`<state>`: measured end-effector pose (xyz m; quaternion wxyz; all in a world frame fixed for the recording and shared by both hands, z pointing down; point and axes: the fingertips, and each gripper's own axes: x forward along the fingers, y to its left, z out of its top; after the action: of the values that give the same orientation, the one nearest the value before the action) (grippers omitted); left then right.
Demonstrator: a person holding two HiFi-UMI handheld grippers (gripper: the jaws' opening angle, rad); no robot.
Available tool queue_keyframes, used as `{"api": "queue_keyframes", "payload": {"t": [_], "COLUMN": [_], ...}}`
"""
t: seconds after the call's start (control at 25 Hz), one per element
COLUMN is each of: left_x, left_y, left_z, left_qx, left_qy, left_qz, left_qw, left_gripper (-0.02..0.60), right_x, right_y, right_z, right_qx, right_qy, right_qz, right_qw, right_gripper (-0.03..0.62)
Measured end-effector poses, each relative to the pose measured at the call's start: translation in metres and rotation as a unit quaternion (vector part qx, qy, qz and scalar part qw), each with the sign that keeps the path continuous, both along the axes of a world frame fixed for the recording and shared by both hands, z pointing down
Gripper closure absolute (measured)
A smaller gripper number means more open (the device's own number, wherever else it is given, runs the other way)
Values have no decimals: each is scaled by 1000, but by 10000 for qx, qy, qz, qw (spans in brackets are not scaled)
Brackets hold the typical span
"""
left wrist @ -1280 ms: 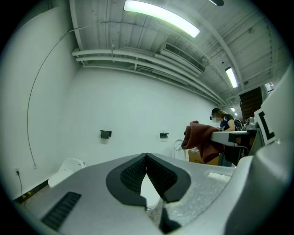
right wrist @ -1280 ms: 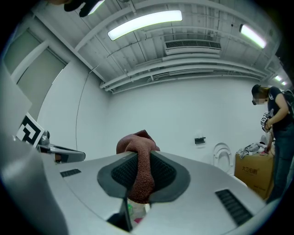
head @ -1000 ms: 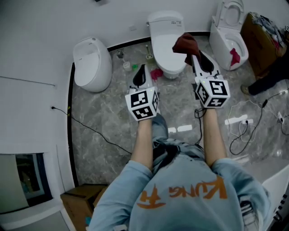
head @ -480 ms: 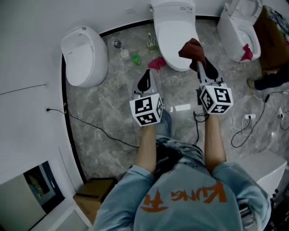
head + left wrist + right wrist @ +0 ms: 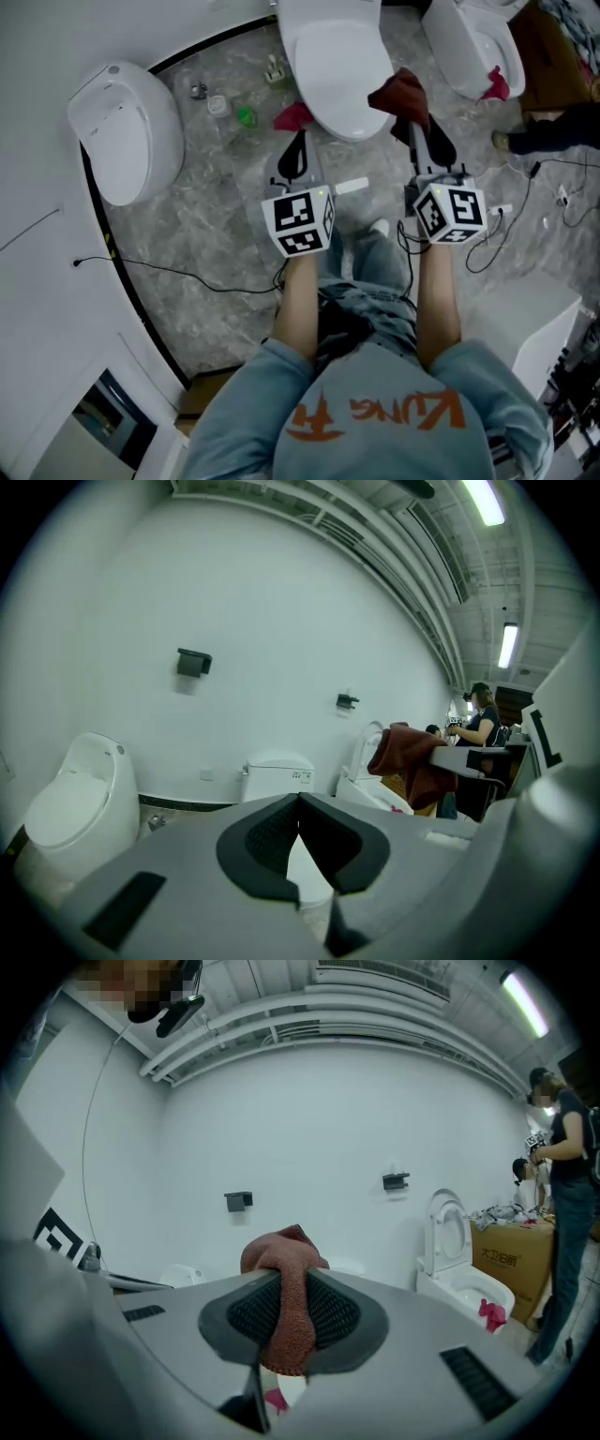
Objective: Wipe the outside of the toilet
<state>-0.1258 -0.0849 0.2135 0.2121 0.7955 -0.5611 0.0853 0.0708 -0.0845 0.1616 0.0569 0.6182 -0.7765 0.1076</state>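
At twelve o'clock in the head view, a white toilet (image 5: pixel 333 66) with its lid down, standing on the grey marble floor (image 5: pixel 206 206). At one o'clock, against the front rim of the bowl, a dark red cloth (image 5: pixel 401 94), bunched up above the tips of the right hand-held gripper (image 5: pixel 415 127); touching the porcelain or just short of it, hard to tell. From the right gripper view, that same cloth (image 5: pixel 281 1260) pinched tight in the right hand-held gripper (image 5: pixel 286 1288), hanging down between the ribbed pads (image 5: pixel 332 1310). At eleven o'clock, the left hand-held gripper (image 5: pixel 296 155), held over the floor just short of the bowl. From the left gripper view, the left hand-held gripper (image 5: pixel 298 799) pressed together at the tips, nothing caught between. On the floor beside the toilet's base, a pink rag (image 5: pixel 292 117), near a small green thing (image 5: pixel 246 116). At ten o'clock, a second toilet (image 5: pixel 127 131), egg-shaped, against the curved wall. Toward two o'clock, a third toilet (image 5: pixel 469 47) with another rag (image 5: pixel 497 86), also pink, on its rim. At eight o'clock, a black cable (image 5: pixel 187 272) trailing over the floor.
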Motion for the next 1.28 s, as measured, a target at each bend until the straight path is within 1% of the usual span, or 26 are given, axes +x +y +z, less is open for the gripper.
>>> {"api": "queue_keyframes", "payload": {"t": [0.08,0.2,0.36,0.52,0.68,0.84,1.04,1.28], "left_x": [10,16,13,7,-1,-6,-13,-26], "left_y": [-7,-11,-7,-10,4,1,10,19], "left_z": [7,26,72,117,162,209,264,308], "left_qx": [-20,-111,-518,-766,-1112,-1308,-1696,-1938], "left_qy": [18,48,49,55,69,52,29,10], "left_qz": [74,-6,-116,-62,-84,-124,-117,-202], "left_qw": [10000,9999,9986,9970,9937,9913,9854,9808], "left_gripper": [583,583,583,583,583,583,583,583], "right_x": [6,7,-1,-20,-42,-52,-71,-98], "right_y": [-7,-11,-12,-17,-7,-9,1,8], "right_z": [12,40,88,143,195,241,296,355], "right_qx": [-100,-317,-741,-1075,-1478,-1737,-2123,-2482], "right_qy": [4,6,-39,-32,-26,23,115,107], "right_qz": [26,-136,-332,-473,-679,-791,-1061,-1341], "right_qw": [9999,9994,9967,9931,9867,9816,9714,9593], "right_gripper": [528,528,528,528,528,528,528,528]}}
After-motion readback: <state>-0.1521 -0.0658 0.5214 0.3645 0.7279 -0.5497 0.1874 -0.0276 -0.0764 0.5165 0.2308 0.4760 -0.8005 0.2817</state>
